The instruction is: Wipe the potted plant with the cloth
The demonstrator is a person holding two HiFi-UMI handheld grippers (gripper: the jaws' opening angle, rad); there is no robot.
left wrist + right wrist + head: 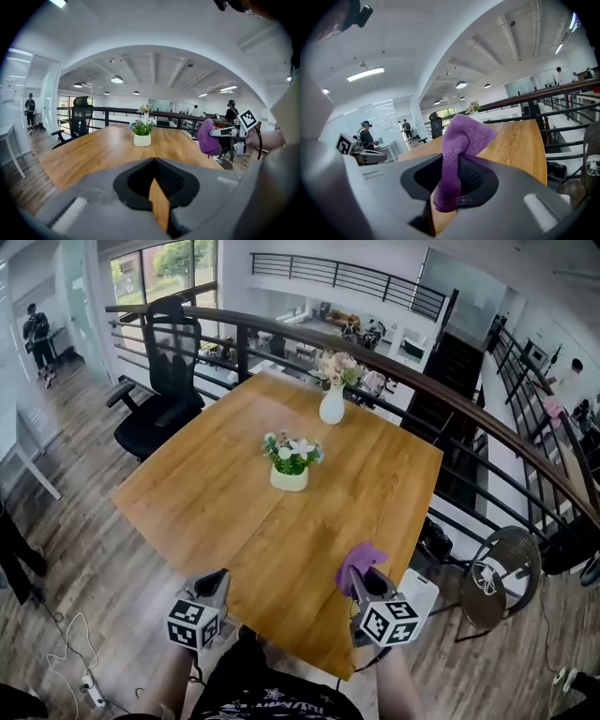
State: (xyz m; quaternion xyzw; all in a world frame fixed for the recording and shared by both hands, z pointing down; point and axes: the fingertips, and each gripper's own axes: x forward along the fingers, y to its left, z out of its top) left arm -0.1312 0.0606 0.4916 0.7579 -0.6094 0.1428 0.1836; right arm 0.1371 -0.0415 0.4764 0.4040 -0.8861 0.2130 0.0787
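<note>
The small flowering plant in a cream pot (291, 463) stands in the middle of the wooden table (216, 507), well beyond both grippers at the near edge. The right gripper (358, 579) pinches a purple terry cloth (362, 559) in its fingers. The left gripper (219, 581) has its fingers pressed together, empty. To wipe well, bring the cloth's loose fold lightly onto the leaves so the pot doesn't tip. From above, the cloth hides the right fingertips.

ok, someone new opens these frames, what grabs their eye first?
The purple cloth pinched in the right gripper, at the near edge of the wooden table. Next the small potted plant at the table's middle, with a white vase of flowers behind it. The left gripper is shut and empty.
</note>
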